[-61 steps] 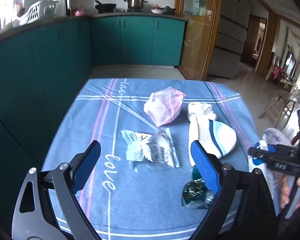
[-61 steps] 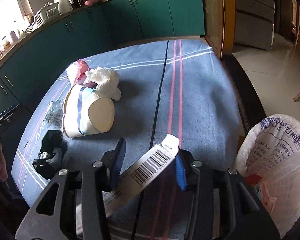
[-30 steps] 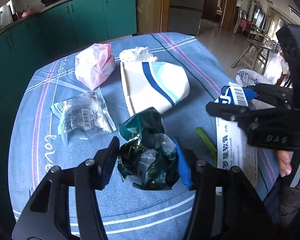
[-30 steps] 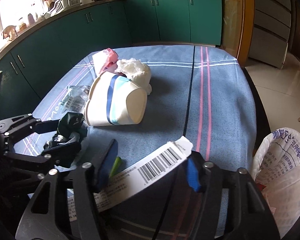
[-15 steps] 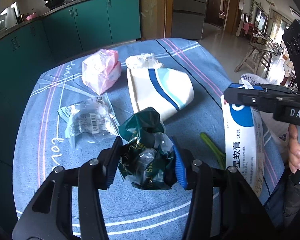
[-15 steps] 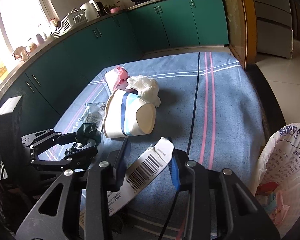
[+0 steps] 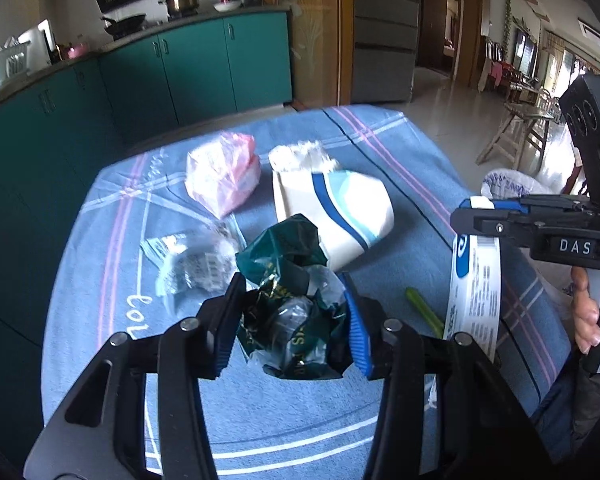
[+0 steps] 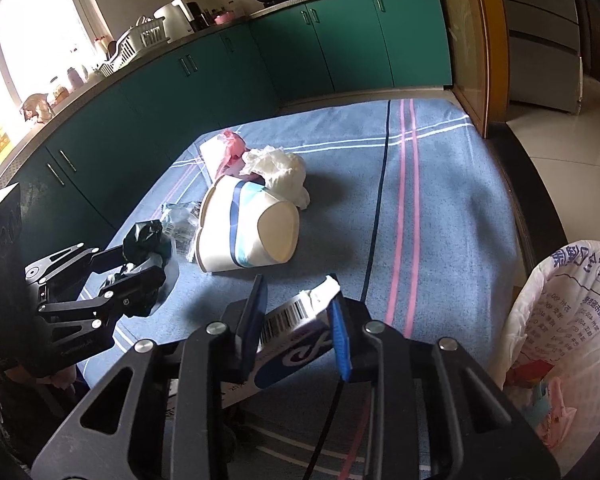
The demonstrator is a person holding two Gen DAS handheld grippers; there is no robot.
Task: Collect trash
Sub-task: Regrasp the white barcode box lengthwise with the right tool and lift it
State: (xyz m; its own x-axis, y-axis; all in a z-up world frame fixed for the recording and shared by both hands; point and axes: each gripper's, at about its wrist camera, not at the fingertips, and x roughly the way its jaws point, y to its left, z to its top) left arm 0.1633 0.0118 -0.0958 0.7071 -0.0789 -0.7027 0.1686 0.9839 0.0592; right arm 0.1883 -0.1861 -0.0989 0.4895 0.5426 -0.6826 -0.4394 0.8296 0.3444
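Note:
My left gripper (image 7: 291, 282) is shut on a crumpled dark green wrapper (image 7: 288, 320), held just above the blue tablecloth (image 7: 400, 152). From the right wrist view the same wrapper (image 8: 146, 240) sits in the left gripper (image 8: 140, 260) at the table's near left. My right gripper (image 8: 298, 296) has a flat white-and-blue toothpaste box (image 8: 296, 344) between its pads, and its jaws are closing on it. In the left wrist view the box (image 7: 476, 280) hangs down from the right gripper (image 7: 480, 214).
A tipped paper cup (image 8: 252, 232), a white tissue (image 8: 278, 168), a pink bag (image 7: 220, 176), a clear wrapper (image 7: 192, 260) and a green stick (image 7: 424, 312) lie on the cloth. A white trash bag (image 8: 572, 320) stands open off the table's right edge. Teal cabinets run behind.
My left gripper swung from over the clear wrapper to the green wrapper, closed on it and lifted it a little. The right gripper's jaws narrowed on the box, which has turned.

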